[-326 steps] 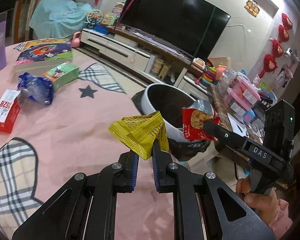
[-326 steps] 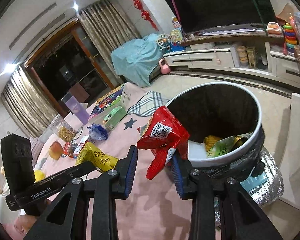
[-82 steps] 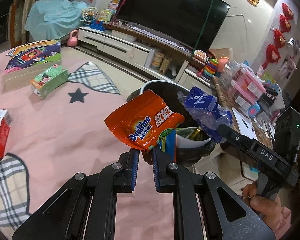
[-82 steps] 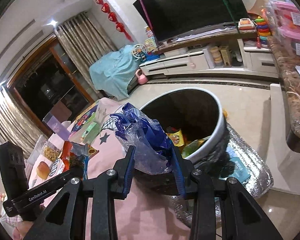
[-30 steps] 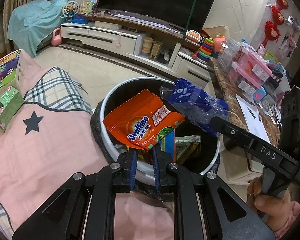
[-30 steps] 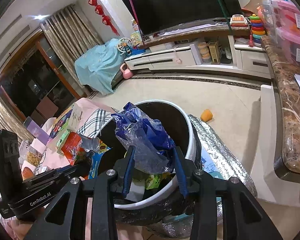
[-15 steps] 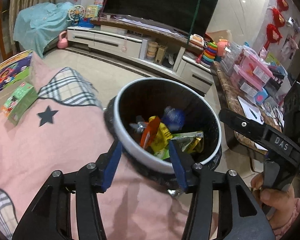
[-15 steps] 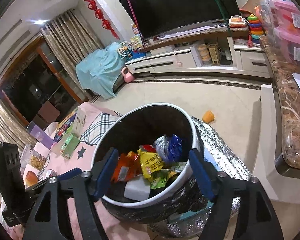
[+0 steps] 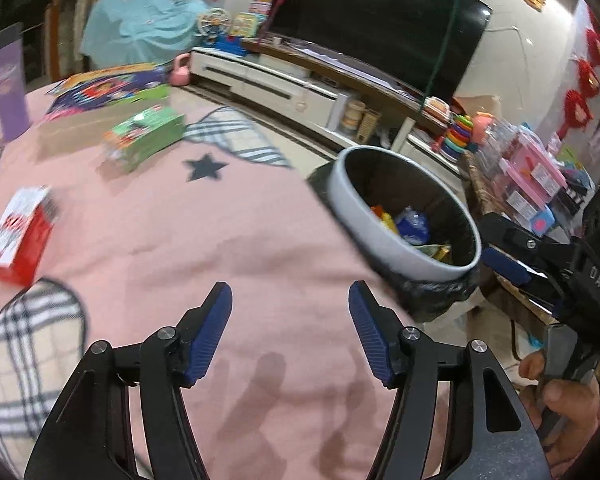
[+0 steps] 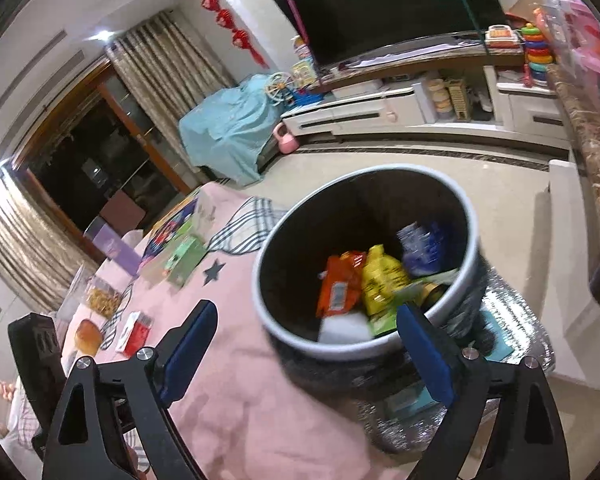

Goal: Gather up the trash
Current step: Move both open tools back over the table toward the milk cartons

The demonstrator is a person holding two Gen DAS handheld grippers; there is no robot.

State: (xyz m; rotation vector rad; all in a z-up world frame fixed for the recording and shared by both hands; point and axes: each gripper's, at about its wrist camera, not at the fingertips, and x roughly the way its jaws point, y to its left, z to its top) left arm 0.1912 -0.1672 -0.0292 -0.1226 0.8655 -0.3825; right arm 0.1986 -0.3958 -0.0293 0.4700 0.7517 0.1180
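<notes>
The round bin (image 9: 384, 236) with a grey rim and black liner stands beside the pink table; it also shows in the right wrist view (image 10: 300, 336). Inside lie the orange Ovaltine pouch (image 10: 338, 290), a yellow packet (image 10: 382, 280) and the blue plastic bag (image 10: 426, 246). My left gripper (image 9: 289, 306) is open and empty over the pink tablecloth (image 9: 179, 248). My right gripper (image 10: 306, 326) is open and empty, just in front of the bin. A red and white carton (image 9: 17, 236) and a green box (image 9: 143, 136) lie on the table.
A purple cup (image 9: 7, 84) and a colourful flat box (image 9: 103, 88) stand at the table's far side. A TV cabinet (image 9: 283, 88) and a shelf of toys (image 9: 536, 184) lie beyond the bin. A snack box (image 10: 101, 300) and bread (image 10: 87, 334) sit at the left.
Both grippers opened and dropped the Ovaltine pouch and blue bag into the bin. Since then the left gripper has swung left and back over the table; the right has pulled back slightly.
</notes>
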